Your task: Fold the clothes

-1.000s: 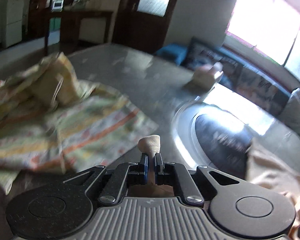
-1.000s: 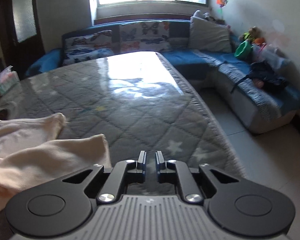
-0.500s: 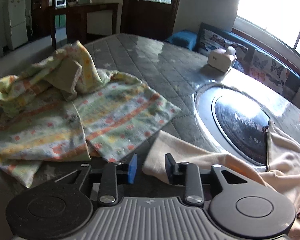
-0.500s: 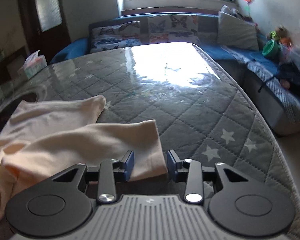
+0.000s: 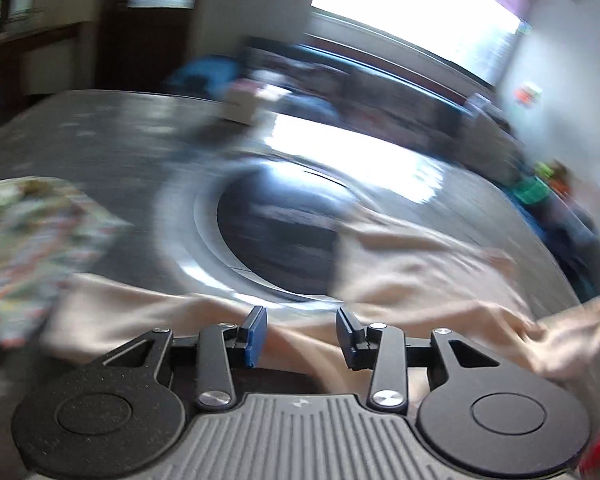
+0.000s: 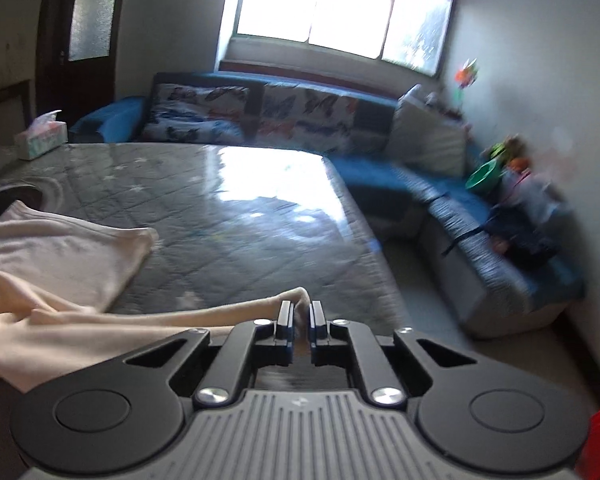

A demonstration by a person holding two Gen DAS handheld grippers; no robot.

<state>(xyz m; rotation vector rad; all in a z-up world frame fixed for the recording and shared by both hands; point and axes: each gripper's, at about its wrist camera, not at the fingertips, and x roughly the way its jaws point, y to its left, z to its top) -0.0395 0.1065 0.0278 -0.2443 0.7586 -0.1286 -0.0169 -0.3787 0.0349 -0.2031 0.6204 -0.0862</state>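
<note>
A cream garment (image 5: 412,272) lies spread over the grey quilted table (image 6: 240,216), partly covering a dark round inset (image 5: 276,240). My left gripper (image 5: 300,334) is open above the garment's near edge. A band of cream cloth runs between its blue pads without touching them. The left wrist view is smeared by motion. My right gripper (image 6: 299,316) is shut on a corner of the cream garment (image 6: 60,248) and lifts it off the table near the right edge, so a taut strip of cloth runs off to the left.
A striped, flowered cloth (image 5: 32,248) lies at the table's left. A tissue box (image 6: 42,140) stands at the far corner. A blue sofa (image 6: 480,216) with cushions and toys runs along the back and right, beyond the table edge.
My left gripper let go of the cream fabric, opened and swung right, away from the flowered cloth. My right gripper opened over the garment's corner, shut on it and rose.
</note>
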